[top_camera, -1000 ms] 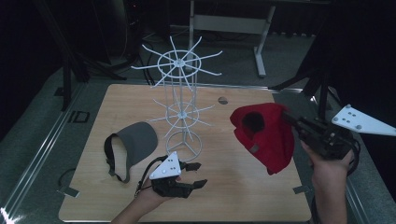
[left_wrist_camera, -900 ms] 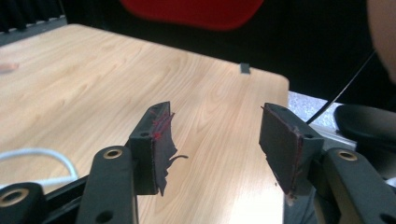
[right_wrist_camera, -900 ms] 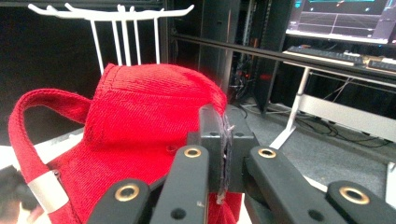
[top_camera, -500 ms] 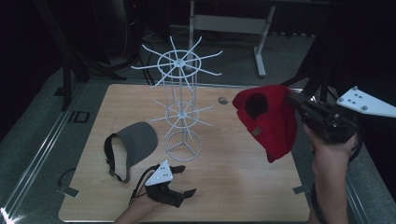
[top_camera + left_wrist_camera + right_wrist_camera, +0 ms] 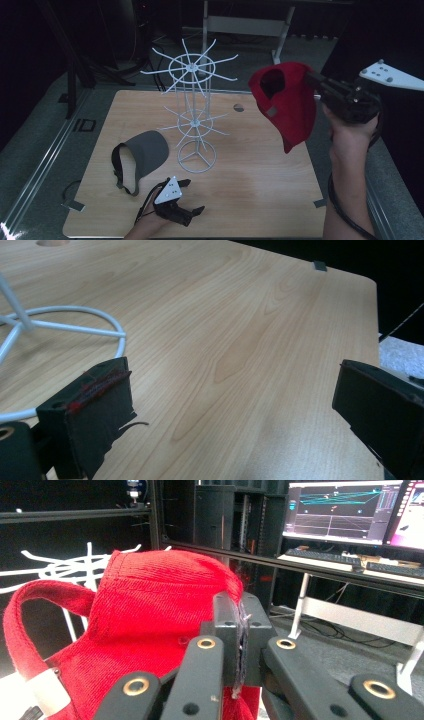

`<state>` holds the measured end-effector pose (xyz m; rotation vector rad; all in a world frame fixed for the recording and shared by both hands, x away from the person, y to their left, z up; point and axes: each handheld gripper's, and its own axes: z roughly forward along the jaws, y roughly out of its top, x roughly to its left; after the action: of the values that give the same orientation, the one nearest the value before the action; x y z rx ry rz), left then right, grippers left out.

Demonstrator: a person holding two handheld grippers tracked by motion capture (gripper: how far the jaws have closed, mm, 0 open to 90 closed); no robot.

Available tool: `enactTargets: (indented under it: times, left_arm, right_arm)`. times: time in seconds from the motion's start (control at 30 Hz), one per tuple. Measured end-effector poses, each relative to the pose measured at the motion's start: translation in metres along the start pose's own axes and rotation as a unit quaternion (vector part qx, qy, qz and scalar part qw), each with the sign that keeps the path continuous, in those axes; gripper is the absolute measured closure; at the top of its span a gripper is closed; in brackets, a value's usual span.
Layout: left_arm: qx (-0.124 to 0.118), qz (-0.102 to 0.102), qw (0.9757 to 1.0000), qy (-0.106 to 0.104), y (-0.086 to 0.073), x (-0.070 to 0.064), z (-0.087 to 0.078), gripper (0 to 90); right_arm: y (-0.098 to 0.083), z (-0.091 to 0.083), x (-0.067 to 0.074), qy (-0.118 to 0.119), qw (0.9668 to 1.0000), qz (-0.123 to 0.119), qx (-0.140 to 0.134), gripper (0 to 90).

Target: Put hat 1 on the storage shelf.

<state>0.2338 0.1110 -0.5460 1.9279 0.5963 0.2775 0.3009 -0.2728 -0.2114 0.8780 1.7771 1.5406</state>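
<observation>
A red cap (image 5: 287,102) hangs in the air over the table's right side, and my right gripper (image 5: 312,80) is shut on its fabric. In the right gripper view the jaws (image 5: 239,630) pinch the red cap (image 5: 150,615), its strap looping at left. A white wire rack (image 5: 192,66) stands at mid-table, and a grey visor (image 5: 145,152) lies to its left. My left gripper (image 5: 194,196) sits low by the front edge; its jaws have just been opening and stand wide (image 5: 230,390) with nothing between them, near the rack's base ring (image 5: 70,328).
The wooden table (image 5: 260,190) has a small round hole (image 5: 238,107) behind the rack. A white-legged desk (image 5: 240,22) stands beyond the far edge. Monitors (image 5: 345,510) and a keyboard appear in the right gripper view. Metal rails border the table.
The right gripper has lifted the red cap off the table, up and slightly right. The left gripper has sunk toward the front edge and its jaws have spread apart.
</observation>
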Motion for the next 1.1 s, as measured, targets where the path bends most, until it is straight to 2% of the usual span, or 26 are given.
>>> enactTargets:
  times: [0.23,0.4,0.57,0.9,1.1]
  left_arm:
    - [-0.016,-0.011,0.9998,0.006,0.000,0.002,-0.004,3.0]
    - [-0.020,-0.012,0.9997,0.008,0.001,0.002,-0.006,3.0]
    - [-0.019,-0.013,0.9997,0.008,0.000,0.002,-0.006,3.0]
    - [-0.020,-0.014,0.9997,0.009,-0.001,0.003,-0.007,3.0]
    - [-0.022,-0.017,0.9996,0.010,-0.001,0.003,-0.008,3.0]
  right_arm:
    - [0.009,0.018,0.004,-0.007,1.0000,-0.003,-0.003,88.5]
    - [0.011,0.031,0.005,-0.001,1.0000,0.007,0.001,88.6]
    - [0.009,0.041,0.013,0.005,0.9999,0.003,0.010,88.5]
    - [-0.009,0.051,0.024,0.010,0.9989,-0.023,0.040,88.5]
    - [-0.028,0.051,0.027,0.023,0.9980,-0.024,0.053,88.4]
